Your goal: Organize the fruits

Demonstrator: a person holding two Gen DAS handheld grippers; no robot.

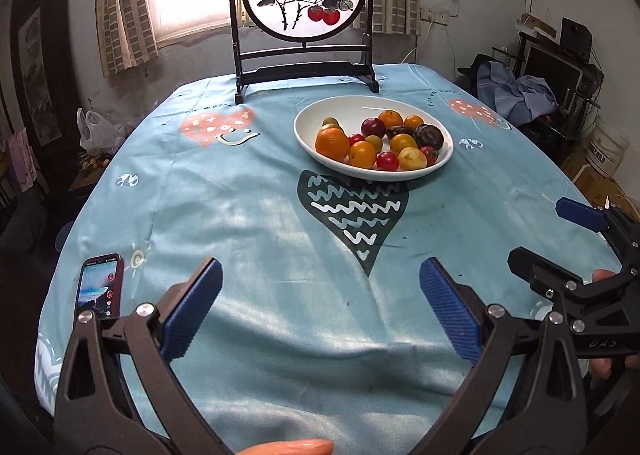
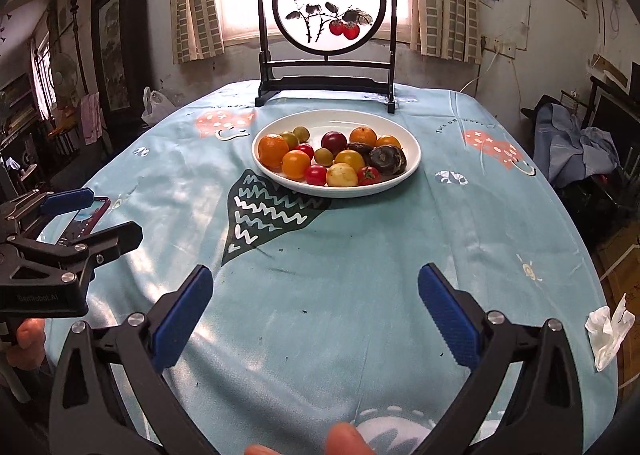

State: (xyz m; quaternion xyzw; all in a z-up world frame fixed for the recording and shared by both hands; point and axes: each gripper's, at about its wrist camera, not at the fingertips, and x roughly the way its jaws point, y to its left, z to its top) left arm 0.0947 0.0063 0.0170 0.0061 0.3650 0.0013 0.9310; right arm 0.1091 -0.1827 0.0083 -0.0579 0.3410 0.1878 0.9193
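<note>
A white oval plate (image 1: 308, 115) (image 2: 400, 123) stands on the far middle of the table, holding several small fruits: oranges (image 1: 332, 143) (image 2: 273, 151), red cherry tomatoes (image 1: 387, 161) (image 2: 315, 175), yellow and green ones, a dark plum (image 1: 373, 127) (image 2: 333, 141) and dark brown fruits (image 1: 429, 135) (image 2: 387, 160). My left gripper (image 1: 320, 283) is open and empty, low over the near cloth. My right gripper (image 2: 316, 287) is open and empty too, well short of the plate. Each gripper also shows at the edge of the other's view, the right one (image 1: 560, 235) and the left one (image 2: 108, 215).
A blue patterned tablecloth (image 1: 260, 215) (image 2: 400, 255) covers the table. A framed round painting on a dark stand (image 1: 304, 15) (image 2: 328, 27) stands behind the plate. A phone (image 1: 100, 287) (image 2: 84, 221) lies at the near left. A crumpled tissue (image 2: 608, 331) lies at the right edge.
</note>
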